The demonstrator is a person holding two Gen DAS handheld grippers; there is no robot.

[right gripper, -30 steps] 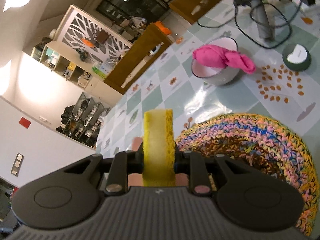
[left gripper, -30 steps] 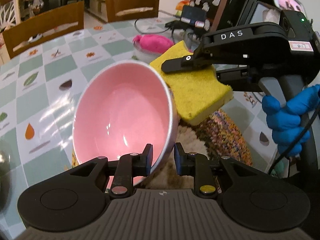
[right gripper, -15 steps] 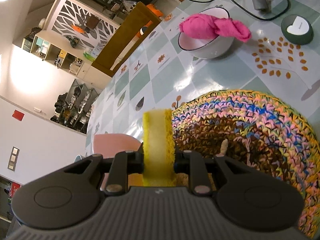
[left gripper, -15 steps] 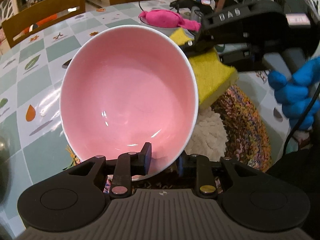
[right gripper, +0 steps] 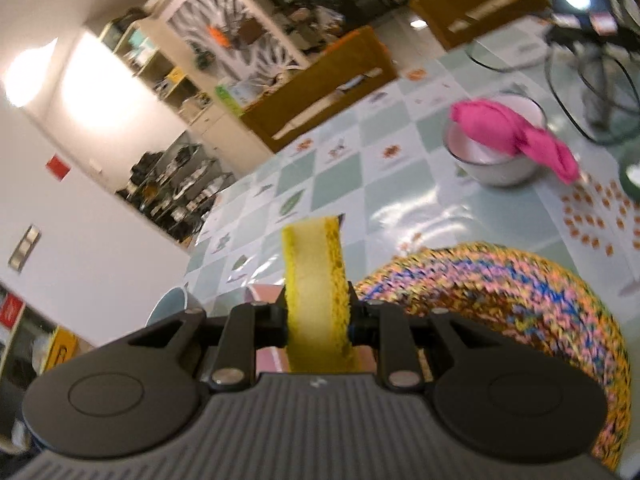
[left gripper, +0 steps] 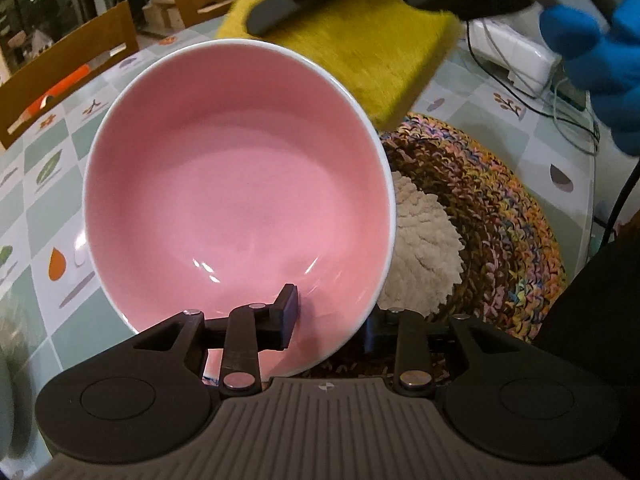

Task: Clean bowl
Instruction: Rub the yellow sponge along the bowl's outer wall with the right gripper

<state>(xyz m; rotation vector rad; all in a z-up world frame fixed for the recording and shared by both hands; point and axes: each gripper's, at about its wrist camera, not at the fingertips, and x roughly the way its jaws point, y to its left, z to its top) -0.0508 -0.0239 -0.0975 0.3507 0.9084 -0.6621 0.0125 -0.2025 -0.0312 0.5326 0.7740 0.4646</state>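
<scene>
A pink bowl (left gripper: 240, 184) with a white rim fills the left wrist view, its inside facing me. My left gripper (left gripper: 331, 314) straddles its near rim: the left finger (left gripper: 286, 312) is inside the bowl, and the right one is hidden behind the wall. The jaws are opening, and the inner pad stands off the wall. A yellow sponge (left gripper: 360, 40) hangs above the bowl's far rim, with one right-gripper finger (left gripper: 276, 8) lying across it. In the right wrist view my right gripper (right gripper: 318, 314) is shut on the sponge (right gripper: 316, 272). A sliver of the pink bowl (right gripper: 264, 296) shows below it.
A multicoloured woven mat (left gripper: 500, 208) lies under and right of the bowl, with a white fluffy pad (left gripper: 424, 240) at its centre. A blue-gloved hand (left gripper: 592, 40) is at top right. A white bowl (right gripper: 500, 168) holds a pink cloth (right gripper: 512, 132). Cables (right gripper: 592, 80) lie behind it, and wooden chairs (left gripper: 68, 64) stand at the table's far side.
The bowl has tipped to face me more fully and looms larger. My left jaws have widened around its rim. The sponge in the right gripper has lifted away to the top of the view.
</scene>
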